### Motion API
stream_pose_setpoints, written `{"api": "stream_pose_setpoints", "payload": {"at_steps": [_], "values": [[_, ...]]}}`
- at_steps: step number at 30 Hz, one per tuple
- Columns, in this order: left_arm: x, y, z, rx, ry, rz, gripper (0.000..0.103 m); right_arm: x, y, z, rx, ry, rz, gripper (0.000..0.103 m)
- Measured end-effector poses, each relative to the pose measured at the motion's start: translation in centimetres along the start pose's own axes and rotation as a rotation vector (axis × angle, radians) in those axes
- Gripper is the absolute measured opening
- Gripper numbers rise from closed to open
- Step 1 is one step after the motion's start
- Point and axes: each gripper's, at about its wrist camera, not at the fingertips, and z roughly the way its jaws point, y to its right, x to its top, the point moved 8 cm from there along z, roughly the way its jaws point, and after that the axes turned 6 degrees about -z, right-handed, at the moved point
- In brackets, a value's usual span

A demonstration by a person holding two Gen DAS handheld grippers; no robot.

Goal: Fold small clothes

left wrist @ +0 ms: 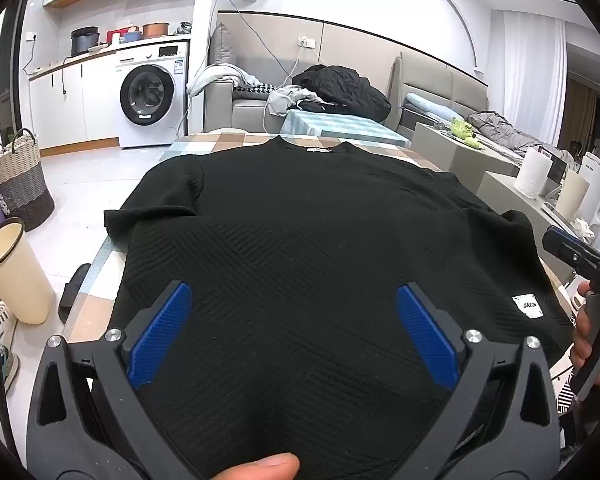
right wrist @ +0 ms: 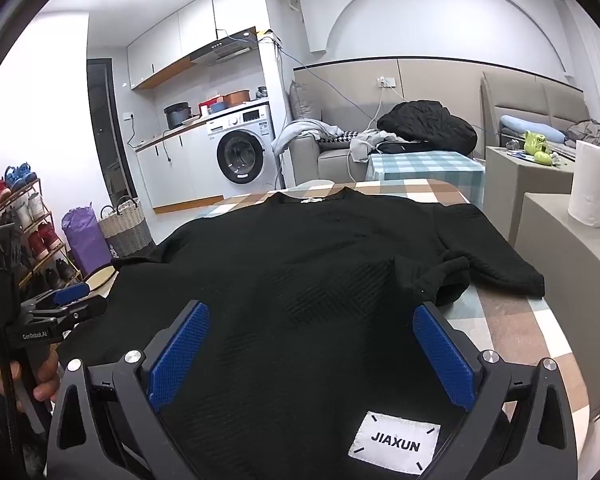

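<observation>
A black textured short-sleeved shirt [left wrist: 300, 216] [right wrist: 300, 264] lies spread front up on the checked tablecloth [right wrist: 504, 320], collar at the far end and hem toward me. A white JIAXUN label [right wrist: 394, 446] [left wrist: 527, 306] sits near the hem's right corner. The right sleeve [right wrist: 456, 276] is bunched and folded over. My left gripper [left wrist: 294, 288] hovers open over the left part of the hem, with nothing pinched between its blue pads. My right gripper [right wrist: 311, 307] is open over the right part, just above the label. Each gripper shows at the edge of the other's view: the right gripper [left wrist: 580, 258], the left gripper [right wrist: 66, 304].
Beyond the table stand a sofa [right wrist: 332, 156] piled with clothes and a washing machine [left wrist: 150, 96]. A cream bin [left wrist: 12, 272] and a wicker basket [left wrist: 18, 180] are on the floor to the left. A paper towel roll [right wrist: 592, 184] stands on a grey block to the right.
</observation>
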Motion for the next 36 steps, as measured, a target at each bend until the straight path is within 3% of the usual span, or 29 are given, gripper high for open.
{"api": "stream_pose_setpoints", "payload": {"at_steps": [36], "values": [[0.0, 0.4, 0.3, -0.028, -0.036, -0.018, 0.102, 0.4, -0.9, -0.9, -0.010, 0.013, -0.056, 0.103]]}}
